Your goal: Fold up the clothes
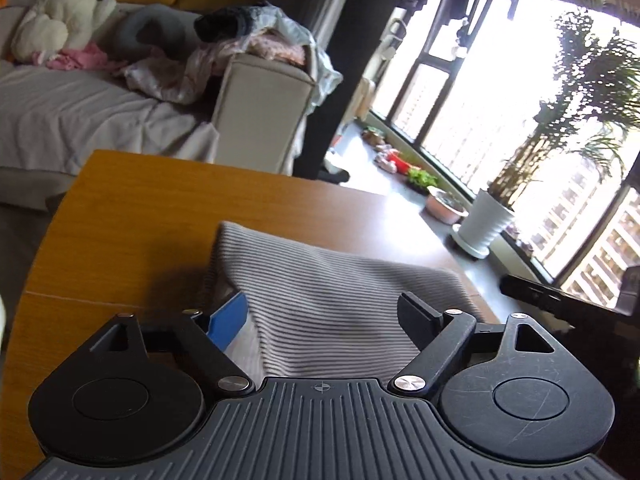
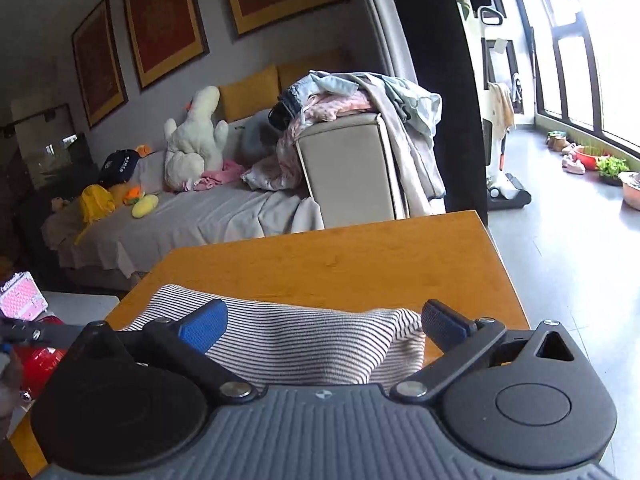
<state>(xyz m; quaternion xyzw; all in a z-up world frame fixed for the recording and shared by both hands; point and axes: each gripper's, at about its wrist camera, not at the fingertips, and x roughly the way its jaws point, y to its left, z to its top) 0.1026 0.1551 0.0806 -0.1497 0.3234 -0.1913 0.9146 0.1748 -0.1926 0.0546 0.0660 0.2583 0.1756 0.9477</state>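
Black ribbed tool (image 1: 324, 316), blue pads (image 2: 204, 326), silver screws

From my left wrist view, the striped garment (image 1: 332, 304) runs under the left tongs (image 1: 324, 312), so I can't see its near edge, and it covers most of the blue fingertip (image 1: 230, 314). On my right view its near part is hidden likewise. The table (image 2: 360, 256) is cut off below.

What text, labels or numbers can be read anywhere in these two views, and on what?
None can be read.
Dark cap on the sofa: white marks, too small to read.
Pink case at the left edge: lettering on its rim, blurred.
Gripper bodies: only a crosshair mark, no words.
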